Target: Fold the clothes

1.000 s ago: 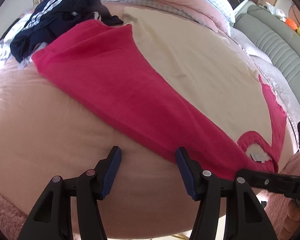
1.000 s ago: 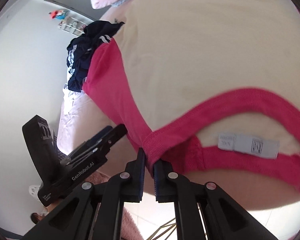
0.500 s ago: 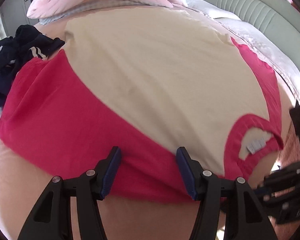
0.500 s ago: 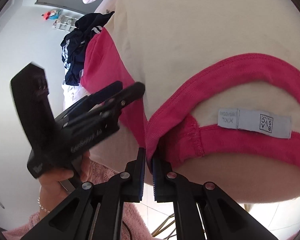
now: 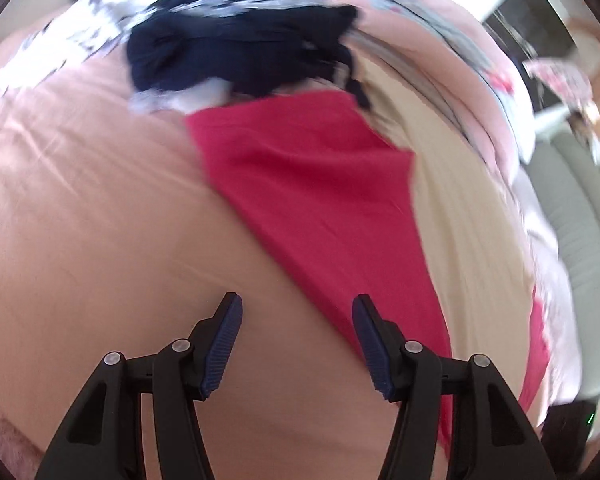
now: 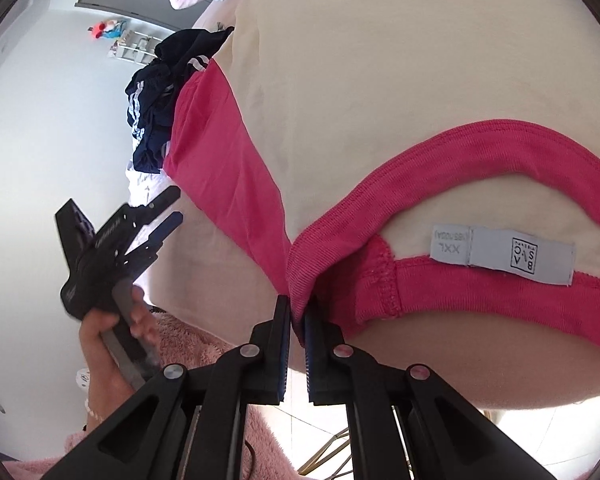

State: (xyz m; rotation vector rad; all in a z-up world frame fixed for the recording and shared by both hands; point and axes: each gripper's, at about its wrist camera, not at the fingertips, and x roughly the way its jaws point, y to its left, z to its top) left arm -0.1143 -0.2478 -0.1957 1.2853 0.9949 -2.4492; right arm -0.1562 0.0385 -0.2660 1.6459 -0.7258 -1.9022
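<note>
Currently I have the right gripper [image 6: 296, 322] pinched shut on the shirt's [image 6: 380, 80] pink collar | left gripper [image 5: 296, 340] half open, empty, over the bed [image 5: 80, 220] | shirt flat, soft, light, limp | I'd grip the pink sleeve [image 5: 312, 184] hem

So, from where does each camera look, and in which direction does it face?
Left wrist: sits on the left claw, faces down at the bed beside the shirt's pink sleeve; its open fingers show.
Right wrist: sits on the right claw, shut on the shirt collar; the person's hand holding the left claw shows.
Shared: the shirt and the navy garment.
</note>
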